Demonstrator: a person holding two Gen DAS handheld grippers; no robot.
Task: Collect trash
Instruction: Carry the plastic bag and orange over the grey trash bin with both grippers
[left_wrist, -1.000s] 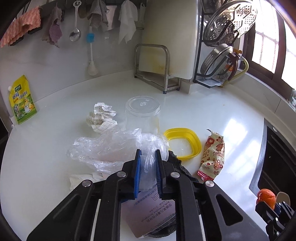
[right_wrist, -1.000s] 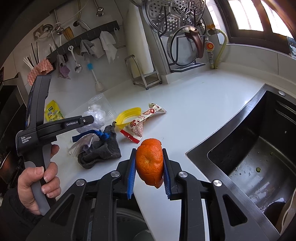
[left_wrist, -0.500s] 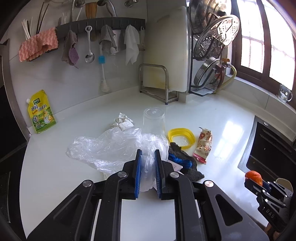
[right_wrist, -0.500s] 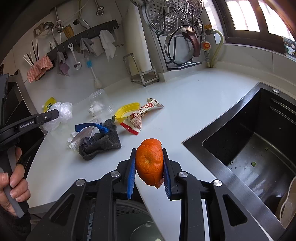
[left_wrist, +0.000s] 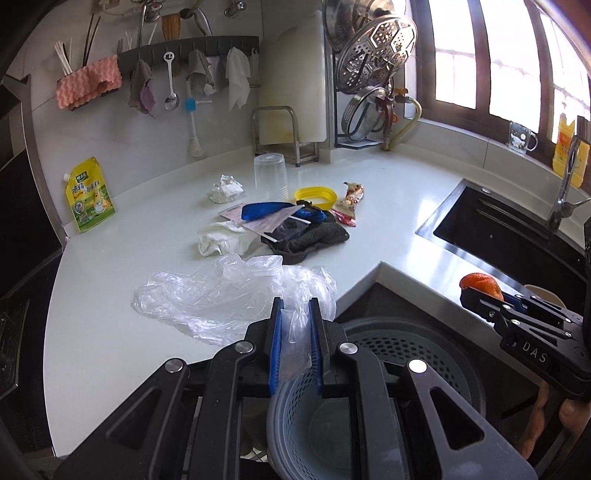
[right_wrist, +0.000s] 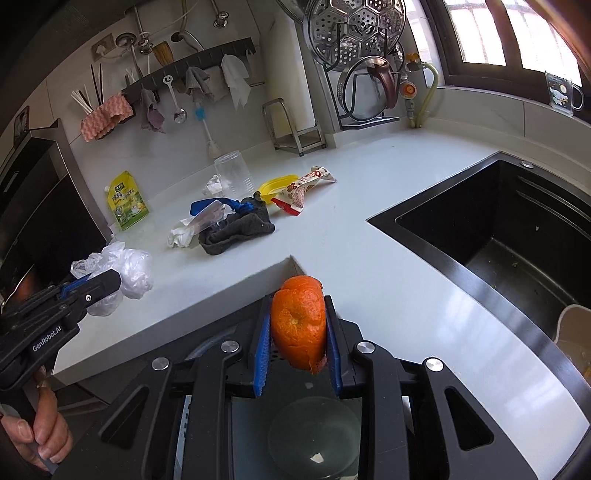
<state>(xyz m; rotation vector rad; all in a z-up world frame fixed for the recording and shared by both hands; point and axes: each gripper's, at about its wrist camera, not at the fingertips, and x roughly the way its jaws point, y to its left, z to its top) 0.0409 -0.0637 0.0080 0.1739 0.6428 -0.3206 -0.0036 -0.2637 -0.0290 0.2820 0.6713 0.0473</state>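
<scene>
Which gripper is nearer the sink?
Right. The right gripper, holding orange peel, is by the counter corner beside the sink; the left gripper, holding a plastic bag, is farther away.

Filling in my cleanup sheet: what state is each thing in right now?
Left hand-held gripper: shut on plastic bag, bag lifted.
Right hand-held gripper: shut on orange peel.
Clear cup: upside down on counter.
Paper ball: crumpled.
Snack wrapper: lying flat.
Dark cloth: bunched.
Bin: open.
</scene>
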